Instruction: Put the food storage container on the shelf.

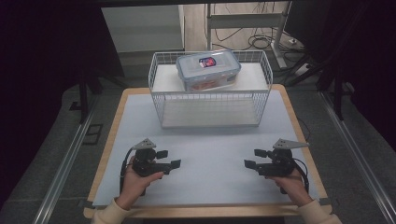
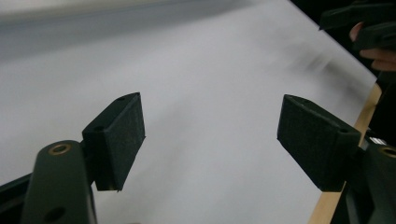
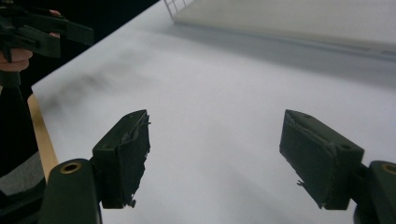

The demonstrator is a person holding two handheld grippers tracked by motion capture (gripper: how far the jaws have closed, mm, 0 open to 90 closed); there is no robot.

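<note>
A clear plastic food box with a blue-rimmed lid (image 1: 208,69) lies tilted on the upper shelf of a white wire basket (image 1: 159,100) at the back of the table. My left gripper (image 1: 168,158) rests low over the white mat at front left, held by a hand, jaws open and empty. Its own view shows the left gripper (image 2: 210,140) spread wide over bare mat. My right gripper (image 1: 255,158) sits at front right, facing the left one, also open and empty. In its own view, the right gripper (image 3: 215,156) has worn pads (image 3: 133,154).
The white mat (image 1: 210,154) covers a wooden table (image 1: 116,112). Metal rails (image 1: 65,163) run along both sides of the table. A desk frame with cables (image 1: 254,35) stands behind the basket. The wire basket's corner (image 3: 177,7) shows in the right gripper view.
</note>
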